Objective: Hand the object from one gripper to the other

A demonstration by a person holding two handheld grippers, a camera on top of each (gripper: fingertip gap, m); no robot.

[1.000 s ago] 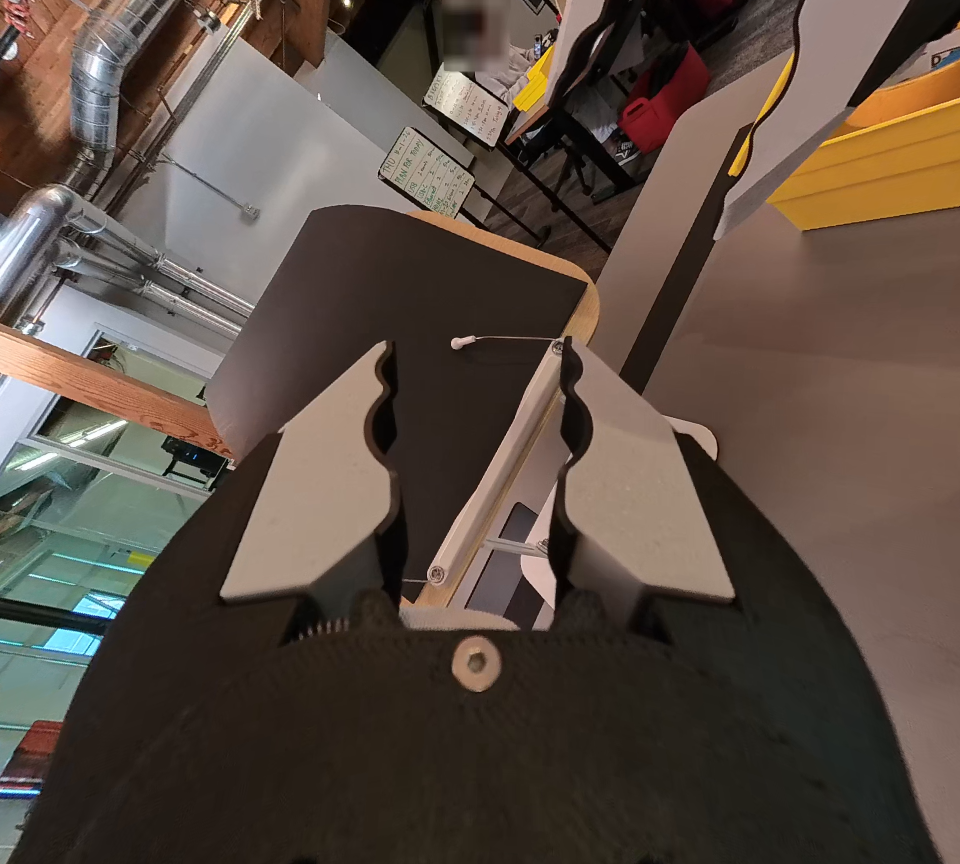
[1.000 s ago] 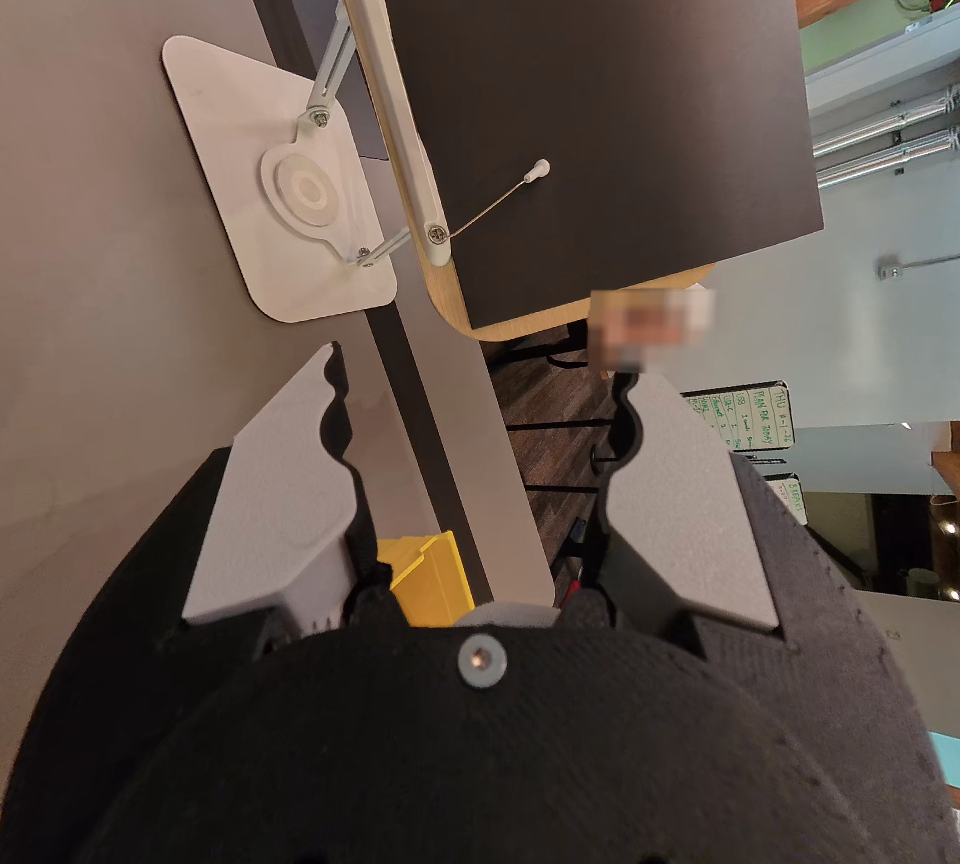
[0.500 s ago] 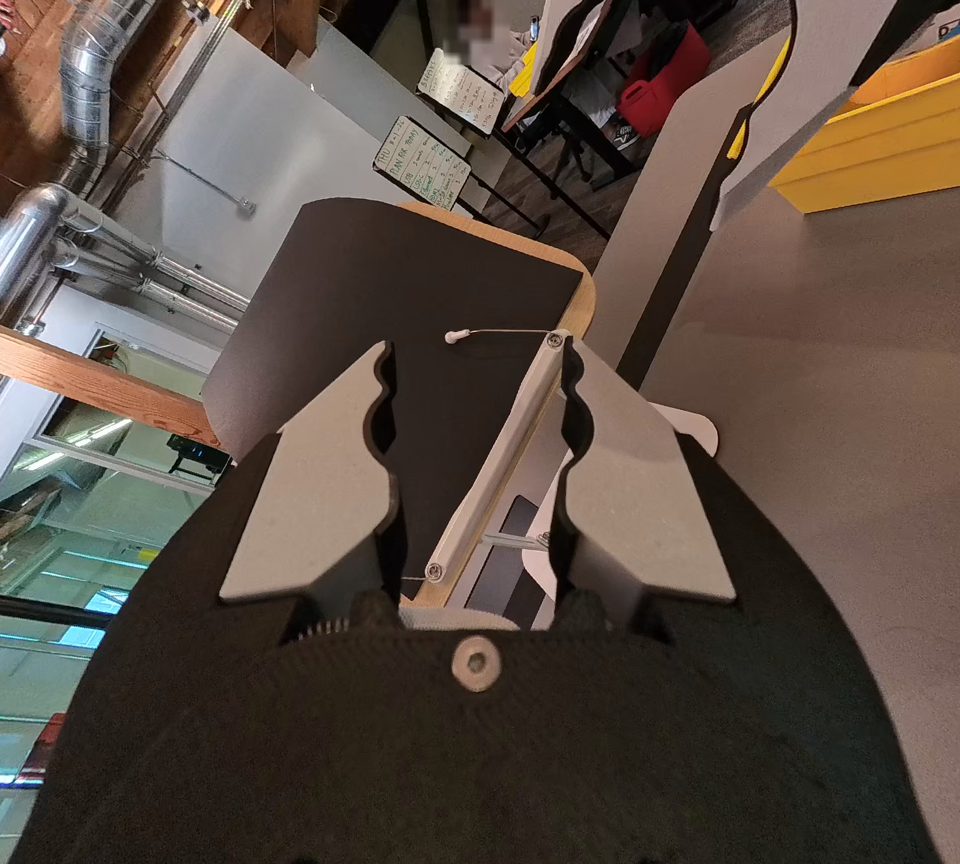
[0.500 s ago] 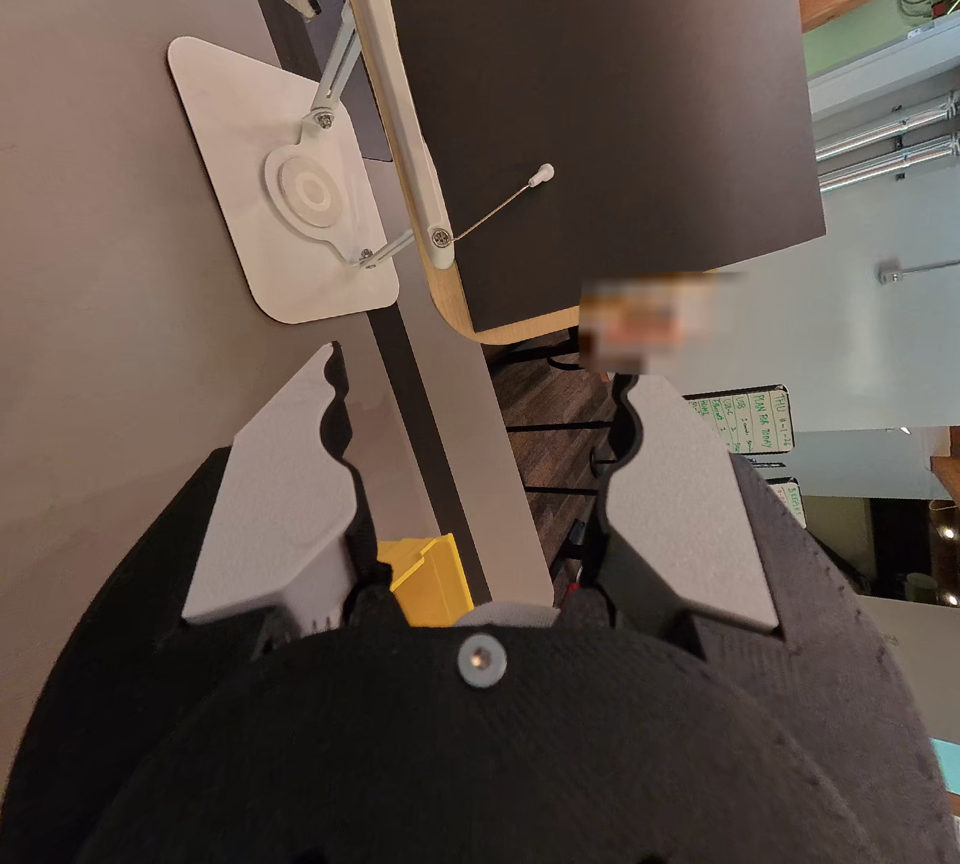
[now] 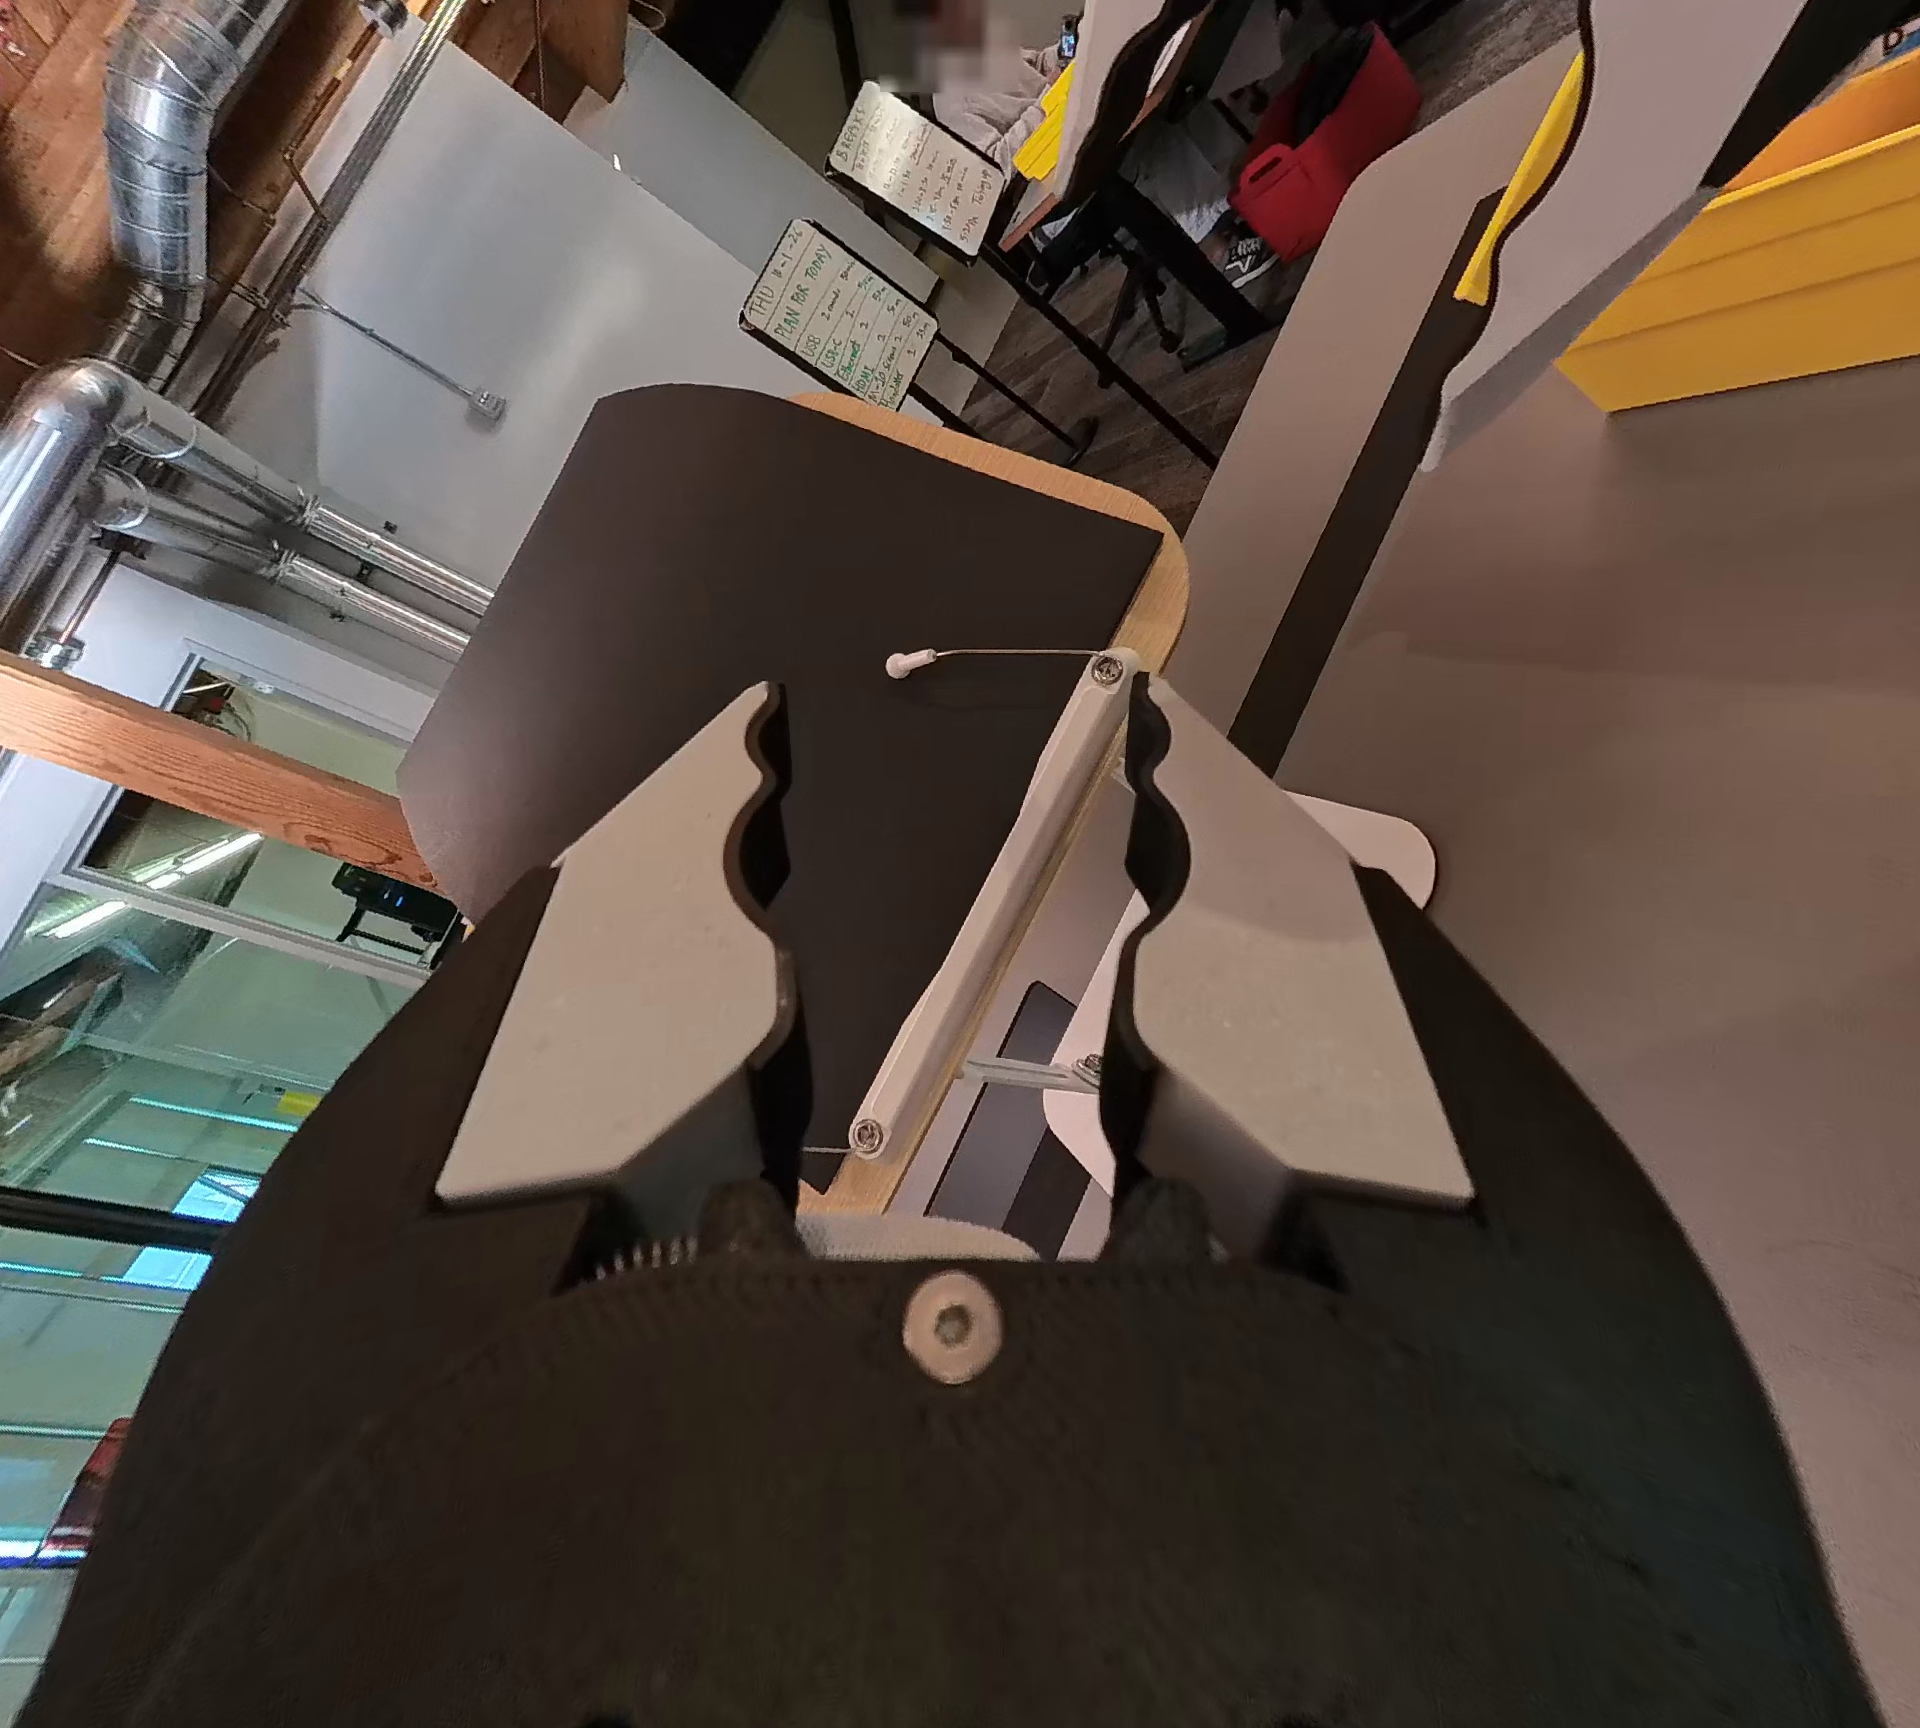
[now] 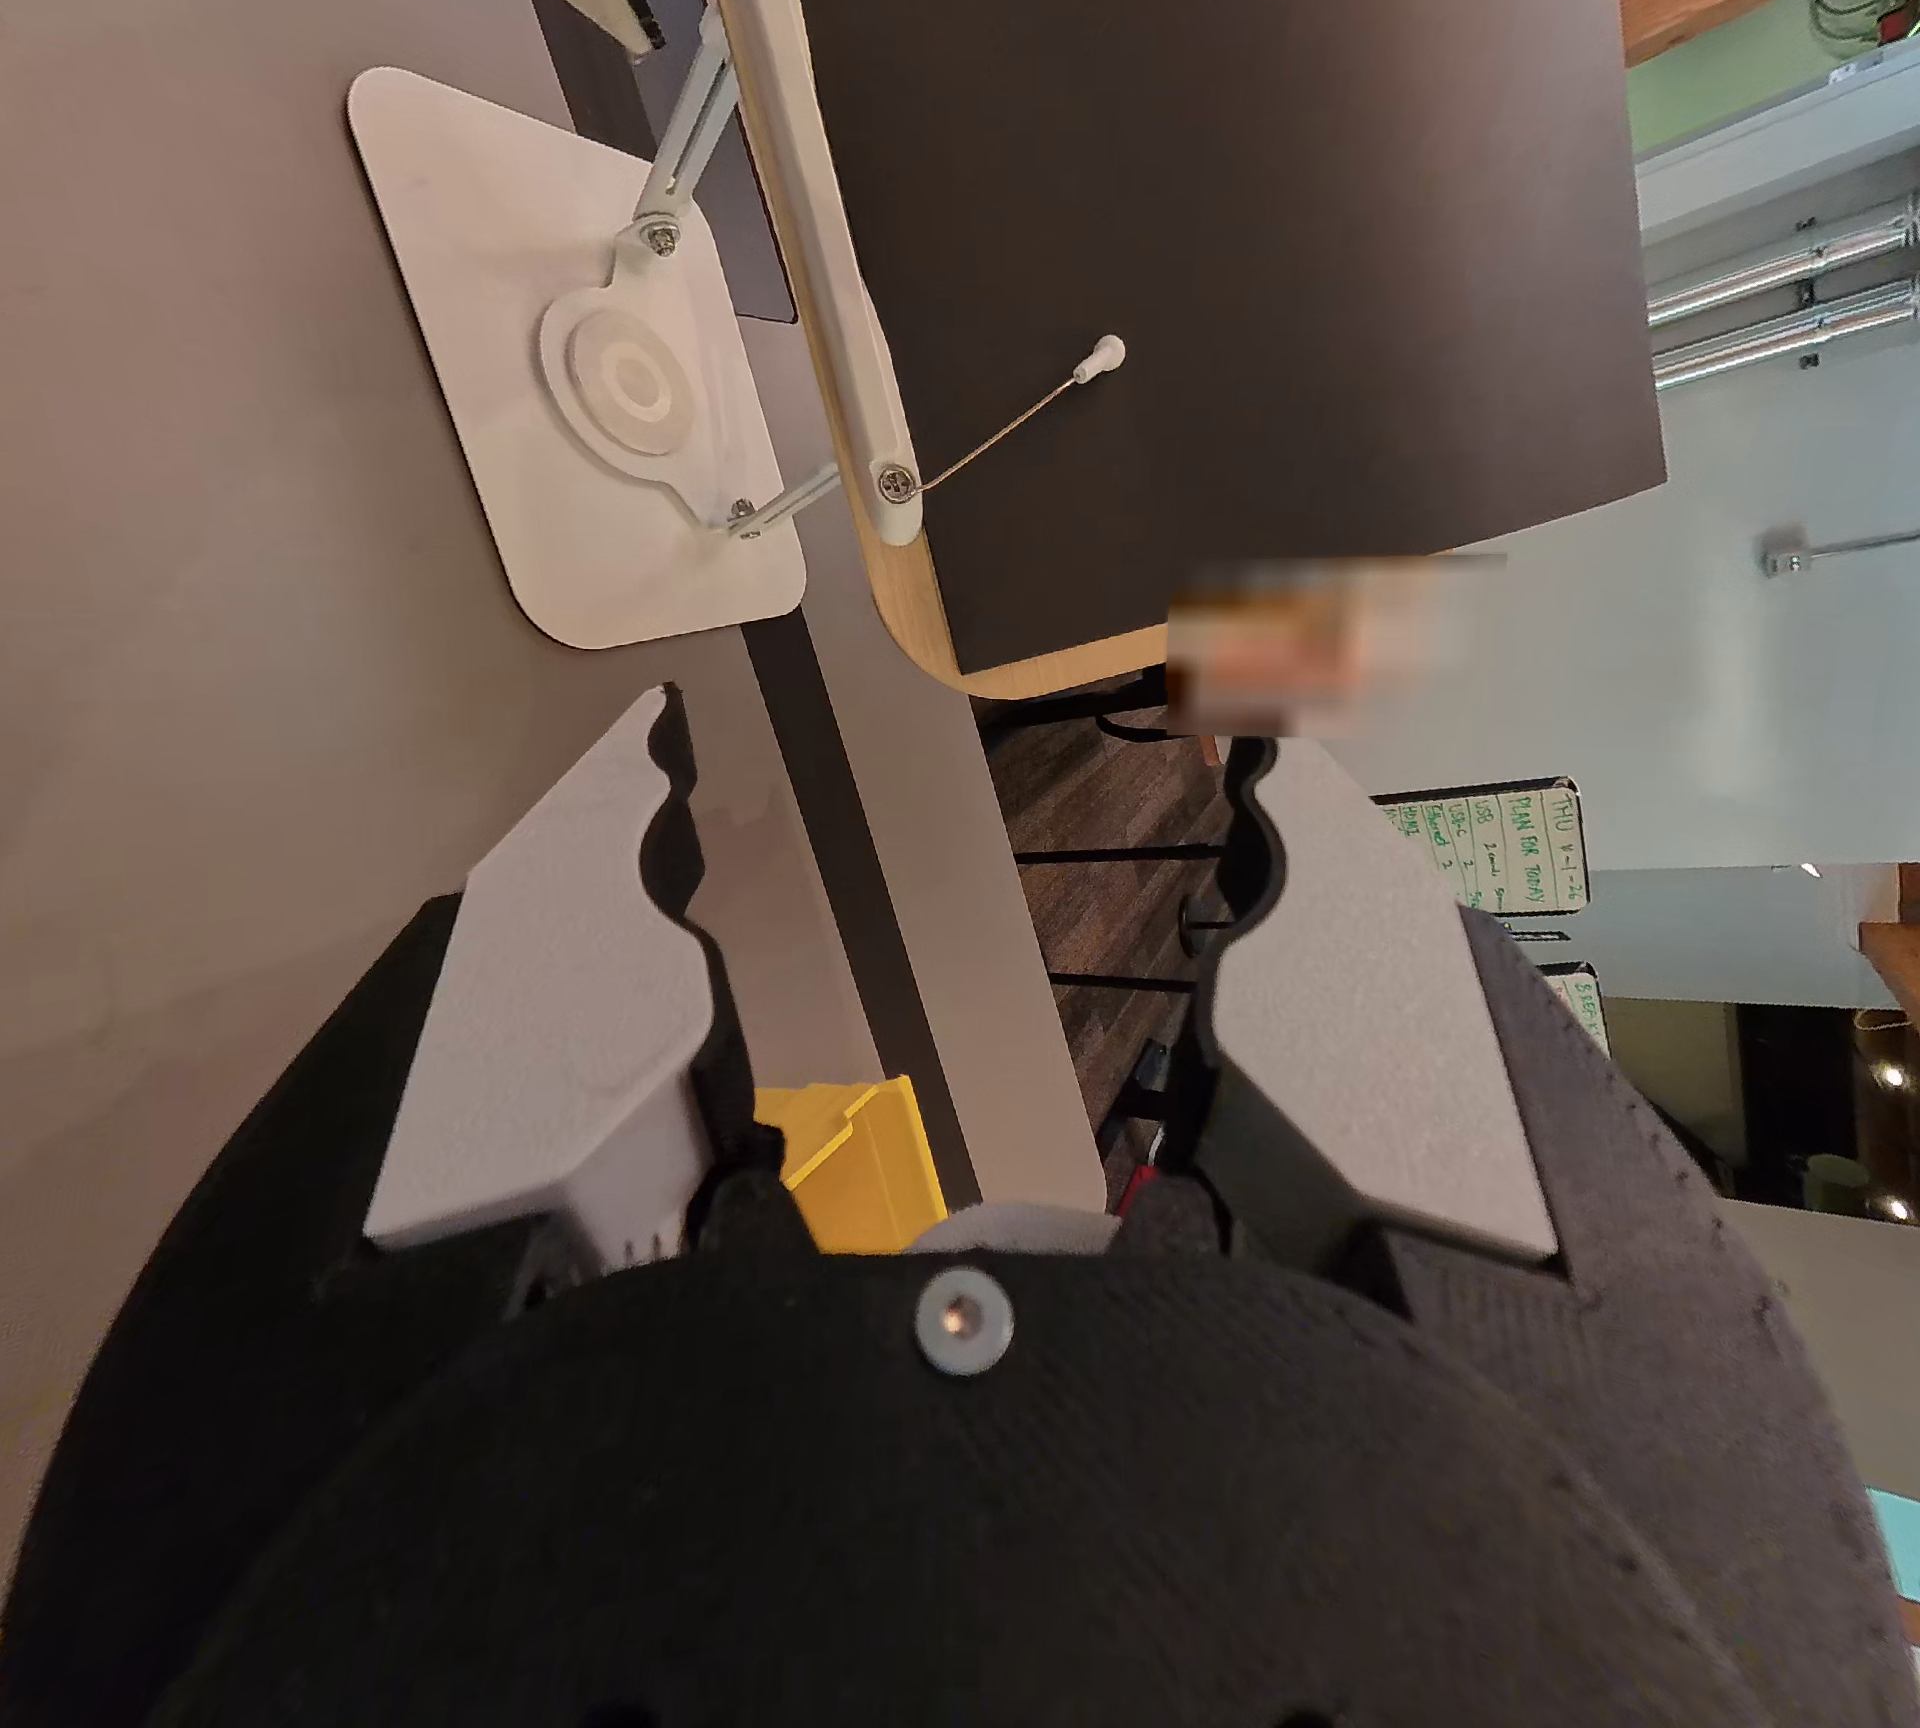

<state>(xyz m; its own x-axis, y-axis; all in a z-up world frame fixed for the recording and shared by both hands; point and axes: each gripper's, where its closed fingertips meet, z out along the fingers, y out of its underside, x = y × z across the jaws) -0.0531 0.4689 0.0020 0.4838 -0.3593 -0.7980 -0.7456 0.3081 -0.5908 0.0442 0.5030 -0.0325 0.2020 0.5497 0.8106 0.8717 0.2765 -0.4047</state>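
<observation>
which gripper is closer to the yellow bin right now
Likely right, going by how the views look. The right gripper has the yellow bin low between its open jaws. The left gripper sees it far off to one side.

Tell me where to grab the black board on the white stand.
Pinch the black board across its thin wood-trimmed edge by the rounded corner, coming in edge-on from the free side. The white rail and wire clip crowd the other edge. The open right claw looks wide enough.

Blk hand-held gripper (image 5: 956, 722), grey wavy fingers (image 5: 665, 930)
</observation>
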